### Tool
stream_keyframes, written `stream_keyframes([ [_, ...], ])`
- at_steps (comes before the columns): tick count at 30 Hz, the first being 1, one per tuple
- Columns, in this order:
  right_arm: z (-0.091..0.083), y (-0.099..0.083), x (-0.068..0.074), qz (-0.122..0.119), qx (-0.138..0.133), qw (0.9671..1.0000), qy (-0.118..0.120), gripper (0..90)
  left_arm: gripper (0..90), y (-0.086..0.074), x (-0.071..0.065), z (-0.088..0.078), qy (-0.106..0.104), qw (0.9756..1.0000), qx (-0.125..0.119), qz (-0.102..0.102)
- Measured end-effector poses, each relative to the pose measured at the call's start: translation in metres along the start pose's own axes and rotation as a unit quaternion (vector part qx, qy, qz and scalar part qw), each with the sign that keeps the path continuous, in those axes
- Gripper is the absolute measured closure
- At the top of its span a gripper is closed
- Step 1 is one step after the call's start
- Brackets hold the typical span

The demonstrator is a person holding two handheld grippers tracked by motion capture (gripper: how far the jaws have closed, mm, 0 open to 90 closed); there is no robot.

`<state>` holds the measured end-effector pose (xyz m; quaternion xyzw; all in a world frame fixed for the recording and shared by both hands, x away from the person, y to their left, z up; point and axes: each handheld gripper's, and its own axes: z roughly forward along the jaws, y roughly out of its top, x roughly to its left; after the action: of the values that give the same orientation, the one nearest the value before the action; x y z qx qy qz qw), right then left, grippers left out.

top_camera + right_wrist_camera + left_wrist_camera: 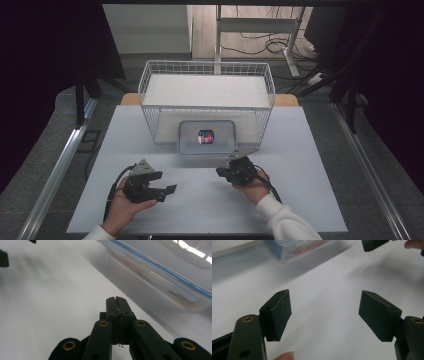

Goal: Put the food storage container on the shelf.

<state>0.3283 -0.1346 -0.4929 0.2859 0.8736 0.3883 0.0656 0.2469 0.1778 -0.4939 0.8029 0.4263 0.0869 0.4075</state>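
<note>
A clear plastic box point(206, 136) with a blue-rimmed lid and a small colourful item inside stands on the white table point(300, 200), right in front of the wire basket point(206, 100). My left gripper point(167, 184) lies low over the table at the front left and points right; its jaws stand open around bare table point(324, 293). My right gripper point(221, 172) is just in front of the box, pointing left, with its pads pressed together on nothing point(116, 298). The box point(160, 272) passes close on its right side.
The white wire basket holds nothing that I can see and stands at the table's far edge. The right gripper's jaw tip point(374, 243) shows at the top of the left gripper view, near the box point(294, 247). Metal rails run along both sides of the table.
</note>
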Motion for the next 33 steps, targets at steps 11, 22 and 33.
stream_keyframes([
  [11,0.026,0.006,-0.002,-0.002,0.019,0.9998,-0.005,88.4,25.5,0.001,0.003,-0.001,0.004,0.9999,-0.004,-0.008],
  [22,0.054,0.02,-0.004,-0.002,0.017,0.9989,-0.043,88.5,25.6,0.0,0.004,-0.003,0.006,0.9999,-0.009,-0.011],
  [33,0.064,0.034,-0.012,0.01,-0.001,0.9977,-0.067,88.5,25.6,-0.002,0.006,-0.004,0.008,0.9999,-0.004,-0.009],
])
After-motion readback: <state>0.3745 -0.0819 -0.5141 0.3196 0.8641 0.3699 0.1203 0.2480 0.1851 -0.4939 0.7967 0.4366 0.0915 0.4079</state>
